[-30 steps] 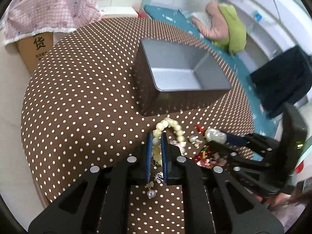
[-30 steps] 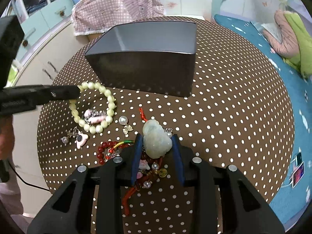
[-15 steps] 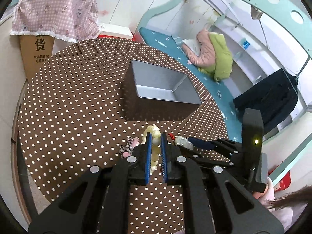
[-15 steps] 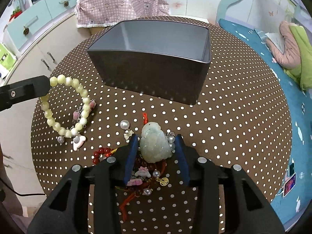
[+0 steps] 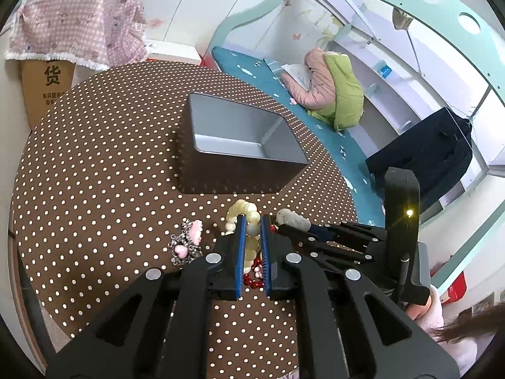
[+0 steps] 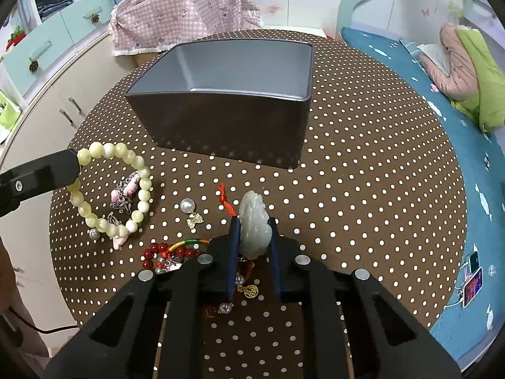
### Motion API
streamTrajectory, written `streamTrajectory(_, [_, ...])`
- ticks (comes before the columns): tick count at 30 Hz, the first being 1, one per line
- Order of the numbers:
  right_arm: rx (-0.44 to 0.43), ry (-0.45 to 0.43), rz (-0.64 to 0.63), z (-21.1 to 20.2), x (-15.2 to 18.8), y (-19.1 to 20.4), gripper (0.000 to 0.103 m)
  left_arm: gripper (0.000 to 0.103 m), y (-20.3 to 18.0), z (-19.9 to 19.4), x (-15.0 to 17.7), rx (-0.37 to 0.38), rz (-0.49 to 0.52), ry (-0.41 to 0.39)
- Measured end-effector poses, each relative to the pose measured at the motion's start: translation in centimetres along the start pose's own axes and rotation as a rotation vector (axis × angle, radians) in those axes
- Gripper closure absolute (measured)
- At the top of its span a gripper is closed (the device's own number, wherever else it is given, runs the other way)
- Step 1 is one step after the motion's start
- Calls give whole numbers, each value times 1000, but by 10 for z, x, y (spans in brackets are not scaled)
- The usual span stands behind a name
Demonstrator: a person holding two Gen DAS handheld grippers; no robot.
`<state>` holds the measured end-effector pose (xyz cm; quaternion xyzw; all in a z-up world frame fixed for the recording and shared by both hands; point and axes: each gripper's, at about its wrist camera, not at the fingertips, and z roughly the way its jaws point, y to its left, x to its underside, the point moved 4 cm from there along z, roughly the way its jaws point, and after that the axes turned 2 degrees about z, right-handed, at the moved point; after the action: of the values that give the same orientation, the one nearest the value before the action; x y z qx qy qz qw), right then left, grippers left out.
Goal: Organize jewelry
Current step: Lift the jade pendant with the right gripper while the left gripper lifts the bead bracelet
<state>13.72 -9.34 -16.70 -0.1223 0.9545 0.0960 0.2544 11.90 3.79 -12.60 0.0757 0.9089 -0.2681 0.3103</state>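
On the brown polka-dot tablecloth (image 6: 363, 164), far left in the right wrist view, the left gripper (image 6: 74, 164) enters from the edge, clamped on the pale green bead bracelet (image 6: 139, 195). Bracelet loop hangs from the tip, lower beads near or on the cloth; cannot tell which. Inside and just below the loop: a silver chain with pink charms (image 6: 124, 194). Right of that, a loose pearl (image 6: 188, 205) and a small metal charm (image 6: 195, 219), lying apart. Nearer the camera: red bead bracelet (image 6: 157, 249) with a multicoloured cord. Centre: right gripper (image 6: 254, 237); jaws have just been closing and now press both sides of the jade pendant (image 6: 254, 224), upright between the blue pads. Its red cord (image 6: 225, 200) trails to the far left; a gold coin charm (image 6: 251, 291) dangles below. Far centre: open grey box (image 6: 221, 120), well apart from the jewelry.

Left wrist view only: box interior down to the floor (image 5: 227, 142), nothing visible inside; bracelet beads (image 5: 251, 230) pinched between the left pads; right gripper (image 5: 292, 221) seen side-on at right with the pendant at its tip; a person's sleeve (image 5: 432, 312) at near right. Pearl and coin charm not visible here.
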Motion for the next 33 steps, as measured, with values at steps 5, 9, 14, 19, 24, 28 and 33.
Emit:
streamTrajectory(5, [-11, -31, 2, -8, -5, -1, 94, 94, -4, 1, -3, 6, 1, -13])
streamTrajectory(9, [-21, -34, 27, -7, -5, -6, 94, 94, -2, 3, -7, 7, -6, -15])
streamTrajectory(14, [-46, -81, 44, -22, -13, -14, 94, 94, -3, 1, -13, 12, 0, -30])
streamTrajectory(19, [-64, -147, 35, -43, -27, -17, 94, 94, -9, -6, -28, 20, 22, -70])
streamTrajectory(24, [-72, -216, 15, -60, -48, -18, 94, 94, -15, -9, -51, 26, 45, -114])
streamTrajectory(28, [-67, -231, 3, -56, -63, -18, 94, 94, -20, -8, -73, 33, 53, -154])
streamTrajectory(33, [-74, -204, -4, -36, -74, -17, 94, 94, -19, 8, -97, 7, 49, -175])
